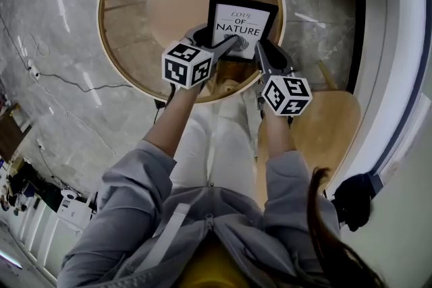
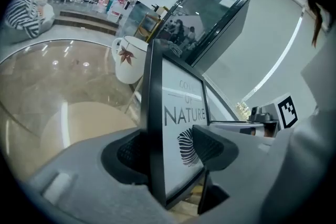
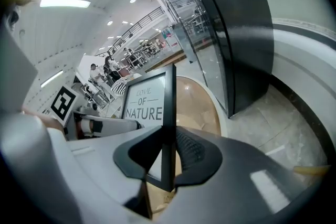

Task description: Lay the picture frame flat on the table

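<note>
Bright, even indoor light; fisheye views with dark corners.

In the head view, streaks from ceiling lamps glare off the glass table (image 1: 128, 3) left of and above the frame (image 1: 241, 27), whose white print reads crisply. Below the frame the clothing dims, and the floor's lines bend toward the edges. In the left gripper view, small glints dot the tabletop left of the frame and a light strip (image 2: 275, 55) burns white to its right. The gray plastic under the frame is soft. In the right gripper view, a lamp (image 3: 65, 2) glows above and left of the frame. The door (image 3: 236, 34) to the frame's right bows, and black rings the picture.
</note>
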`<state>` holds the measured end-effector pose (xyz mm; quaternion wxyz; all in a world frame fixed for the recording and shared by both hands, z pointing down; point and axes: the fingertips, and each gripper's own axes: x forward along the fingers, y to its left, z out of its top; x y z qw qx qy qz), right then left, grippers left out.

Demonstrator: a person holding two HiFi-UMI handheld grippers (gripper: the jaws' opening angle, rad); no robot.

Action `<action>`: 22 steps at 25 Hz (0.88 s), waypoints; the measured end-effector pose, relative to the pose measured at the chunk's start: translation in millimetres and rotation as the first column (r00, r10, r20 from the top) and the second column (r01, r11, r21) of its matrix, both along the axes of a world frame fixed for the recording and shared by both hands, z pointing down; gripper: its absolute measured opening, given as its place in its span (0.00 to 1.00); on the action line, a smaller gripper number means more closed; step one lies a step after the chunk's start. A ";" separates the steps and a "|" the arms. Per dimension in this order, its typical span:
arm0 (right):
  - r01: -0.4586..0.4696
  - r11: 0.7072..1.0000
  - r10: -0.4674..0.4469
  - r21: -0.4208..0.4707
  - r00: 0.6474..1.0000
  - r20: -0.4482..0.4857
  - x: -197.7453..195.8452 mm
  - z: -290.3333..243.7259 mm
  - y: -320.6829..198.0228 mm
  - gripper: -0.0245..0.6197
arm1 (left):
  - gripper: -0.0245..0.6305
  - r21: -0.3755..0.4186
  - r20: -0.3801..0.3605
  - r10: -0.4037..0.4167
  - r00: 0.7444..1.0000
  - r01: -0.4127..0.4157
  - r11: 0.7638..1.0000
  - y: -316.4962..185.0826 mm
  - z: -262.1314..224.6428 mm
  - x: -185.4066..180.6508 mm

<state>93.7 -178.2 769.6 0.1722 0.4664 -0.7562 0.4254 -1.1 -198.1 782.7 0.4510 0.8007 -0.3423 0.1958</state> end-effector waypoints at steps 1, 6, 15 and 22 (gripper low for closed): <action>-0.015 1.000 0.015 -0.014 1.000 0.000 1.0 2.7 0.0 0.15 | 0.46 -0.015 0.024 -0.004 1.000 0.004 1.000 -0.5 3.4 -0.5; -0.093 0.993 0.093 -0.068 0.996 -0.009 7.5 14.5 -1.0 0.15 | 0.51 -0.063 0.128 -0.015 0.992 0.023 0.998 -3.2 16.1 -0.5; -0.189 0.972 0.185 -0.139 0.982 -0.036 12.4 31.8 2.8 0.15 | 0.54 -0.103 0.229 -0.003 0.973 0.028 0.994 -1.0 31.5 0.3; -0.217 0.965 0.211 -0.151 0.976 -0.055 15.5 37.4 4.5 0.15 | 0.63 -0.080 0.314 0.023 0.949 0.002 0.997 2.2 36.3 5.4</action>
